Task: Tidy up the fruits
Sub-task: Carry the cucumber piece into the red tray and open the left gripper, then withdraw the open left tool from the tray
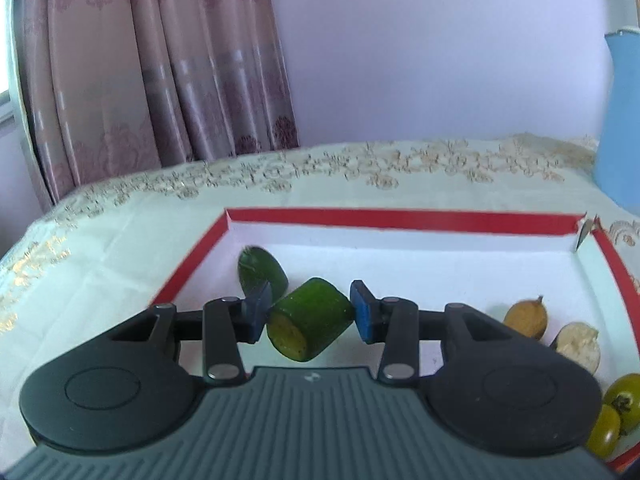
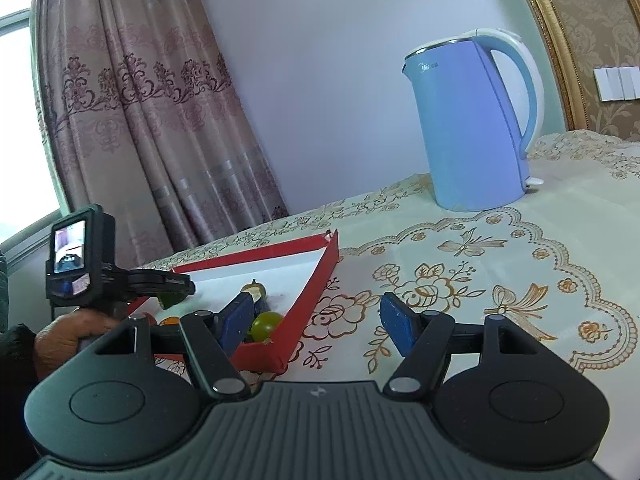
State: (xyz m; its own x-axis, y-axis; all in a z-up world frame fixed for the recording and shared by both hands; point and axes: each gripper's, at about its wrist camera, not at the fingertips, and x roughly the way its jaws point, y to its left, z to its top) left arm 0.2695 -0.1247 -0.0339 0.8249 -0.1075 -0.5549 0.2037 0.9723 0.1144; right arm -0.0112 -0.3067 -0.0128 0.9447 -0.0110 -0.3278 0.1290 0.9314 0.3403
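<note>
**Left tool clamps cucumber piece over tray; right tool idle**

Left wrist view: my left gripper (image 1: 310, 312) is clamped on a green cucumber chunk (image 1: 310, 322), pads pressing both sides, at frame centre above the red-rimmed tray (image 1: 400, 218). A second cucumber piece (image 1: 260, 272) lies behind it, upper left. Green tomatoes (image 1: 616, 408) sit lower right.

Right wrist view: my right gripper (image 2: 316, 322) stands released, nothing between its pads, over the tablecloth (image 2: 480, 280) beside the tray's right wall. Blue kettle (image 2: 472, 128) upper right.
</note>
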